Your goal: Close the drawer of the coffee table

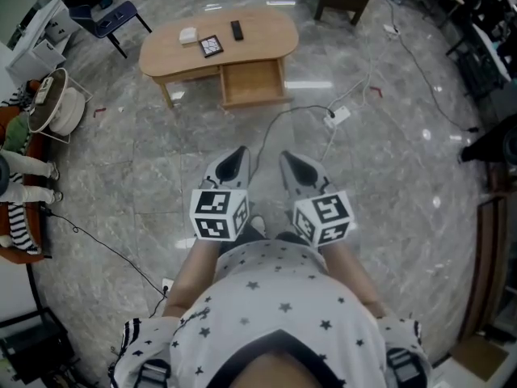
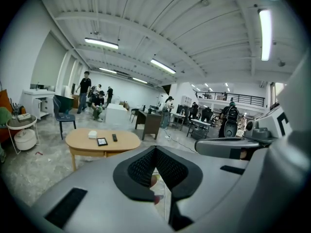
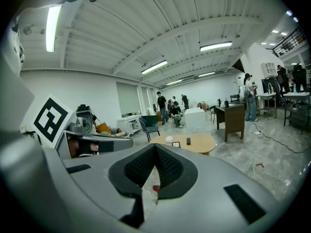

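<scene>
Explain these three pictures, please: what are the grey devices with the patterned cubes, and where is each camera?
A person holds two grey two-jaw tools: the left gripper and the right gripper; the cubes belong to them. One picture comes from a camera on the person's head, looking down; the others from a camera on each gripper. Both grippers are shut and empty. Ahead stands a light wooden oval coffee table with its drawer open. On it lie a small white box, a black-framed square object and a black remote control.
</scene>
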{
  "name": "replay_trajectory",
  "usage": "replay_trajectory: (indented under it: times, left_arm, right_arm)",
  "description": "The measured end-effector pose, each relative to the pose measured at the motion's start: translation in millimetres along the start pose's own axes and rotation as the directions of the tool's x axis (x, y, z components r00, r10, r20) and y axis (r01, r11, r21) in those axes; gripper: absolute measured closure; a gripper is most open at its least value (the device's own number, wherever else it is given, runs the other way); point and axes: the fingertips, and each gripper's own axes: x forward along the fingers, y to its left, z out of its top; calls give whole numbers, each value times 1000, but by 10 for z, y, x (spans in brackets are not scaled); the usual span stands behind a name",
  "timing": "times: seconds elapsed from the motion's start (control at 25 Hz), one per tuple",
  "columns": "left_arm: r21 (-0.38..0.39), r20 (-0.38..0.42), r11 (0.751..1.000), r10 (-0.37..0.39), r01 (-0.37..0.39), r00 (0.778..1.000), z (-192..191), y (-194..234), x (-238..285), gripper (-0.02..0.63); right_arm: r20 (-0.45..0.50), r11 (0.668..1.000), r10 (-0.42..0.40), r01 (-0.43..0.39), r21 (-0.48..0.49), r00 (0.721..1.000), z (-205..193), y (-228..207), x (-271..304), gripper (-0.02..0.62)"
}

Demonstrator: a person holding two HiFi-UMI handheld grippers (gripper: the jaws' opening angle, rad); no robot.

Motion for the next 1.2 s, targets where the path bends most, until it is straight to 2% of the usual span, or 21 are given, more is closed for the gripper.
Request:
replay_trajectory:
  times: [0.32,0.88,1.2]
  left_arm:
    - [1,-1,1000,2,-2,1000,28,243,178,600]
    - [0,-19,1000,-19,19,1000,118,424,479,600]
    - [-15,-19,1000,3,-4,1000,196,647,874,600]
  right_arm:
    - [2,1000,-7,7,4,1000,35,-52,257,589]
    - [-19,999,10,-10,37,1000,68,-174,623,589]
    - [-26,999,31,-30,35,999,134,-455,1010,589]
